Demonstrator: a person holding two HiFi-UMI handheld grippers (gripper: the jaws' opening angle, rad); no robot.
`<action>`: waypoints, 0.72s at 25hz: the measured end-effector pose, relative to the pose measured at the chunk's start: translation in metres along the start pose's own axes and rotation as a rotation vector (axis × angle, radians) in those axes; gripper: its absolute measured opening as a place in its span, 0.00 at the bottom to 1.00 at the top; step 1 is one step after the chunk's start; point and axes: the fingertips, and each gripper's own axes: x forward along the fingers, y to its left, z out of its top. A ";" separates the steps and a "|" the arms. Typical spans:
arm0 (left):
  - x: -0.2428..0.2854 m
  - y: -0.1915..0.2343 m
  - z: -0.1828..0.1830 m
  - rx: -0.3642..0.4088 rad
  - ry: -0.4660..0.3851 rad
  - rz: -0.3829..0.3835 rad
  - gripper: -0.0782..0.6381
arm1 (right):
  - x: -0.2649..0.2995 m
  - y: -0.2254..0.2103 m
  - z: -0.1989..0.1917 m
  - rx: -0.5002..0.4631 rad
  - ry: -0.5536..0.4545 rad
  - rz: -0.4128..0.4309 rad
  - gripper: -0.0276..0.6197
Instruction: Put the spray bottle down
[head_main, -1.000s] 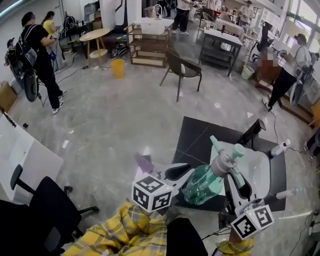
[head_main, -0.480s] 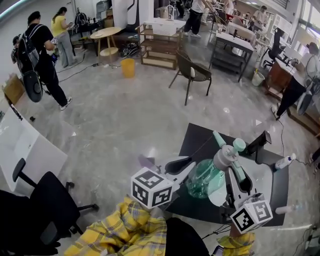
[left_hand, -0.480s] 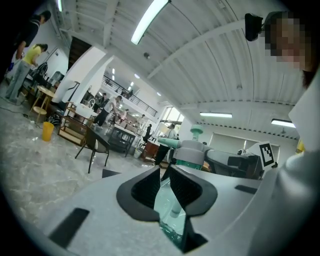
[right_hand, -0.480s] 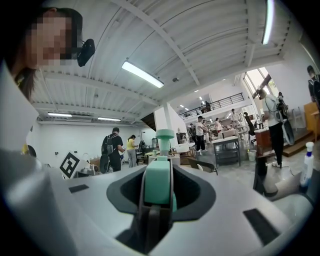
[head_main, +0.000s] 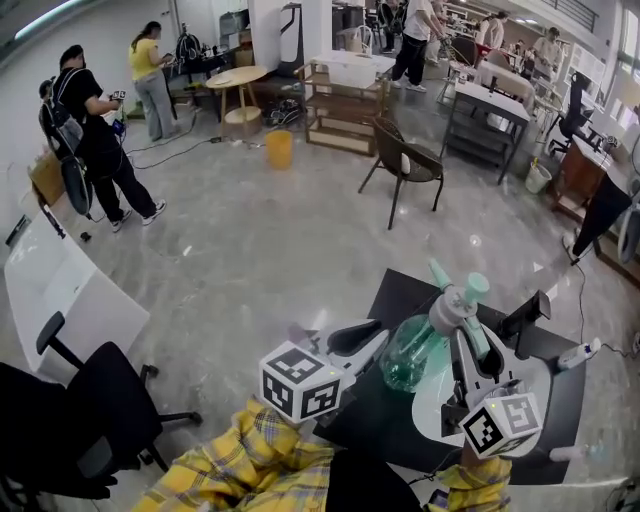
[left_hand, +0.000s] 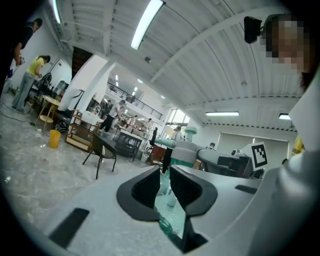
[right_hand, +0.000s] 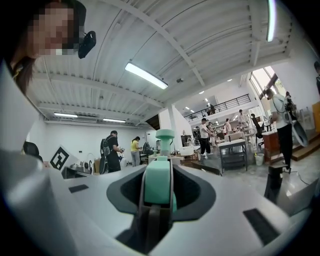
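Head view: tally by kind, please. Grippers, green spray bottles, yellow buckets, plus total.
Grippers: 2, the left gripper and the right gripper
Green spray bottle: 1
Yellow bucket: 1
Total: 4

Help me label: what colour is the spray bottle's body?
Translucent teal spray bottle, clearest in head view.
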 end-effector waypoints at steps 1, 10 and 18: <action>0.001 0.002 0.001 0.001 -0.001 0.006 0.19 | 0.003 -0.002 0.001 0.005 -0.005 0.005 0.22; 0.014 0.008 0.006 -0.008 -0.015 0.032 0.19 | 0.035 -0.015 0.003 -0.065 -0.021 0.038 0.22; 0.025 0.014 0.002 -0.008 -0.004 0.063 0.19 | 0.059 -0.031 0.001 -0.108 -0.058 0.044 0.22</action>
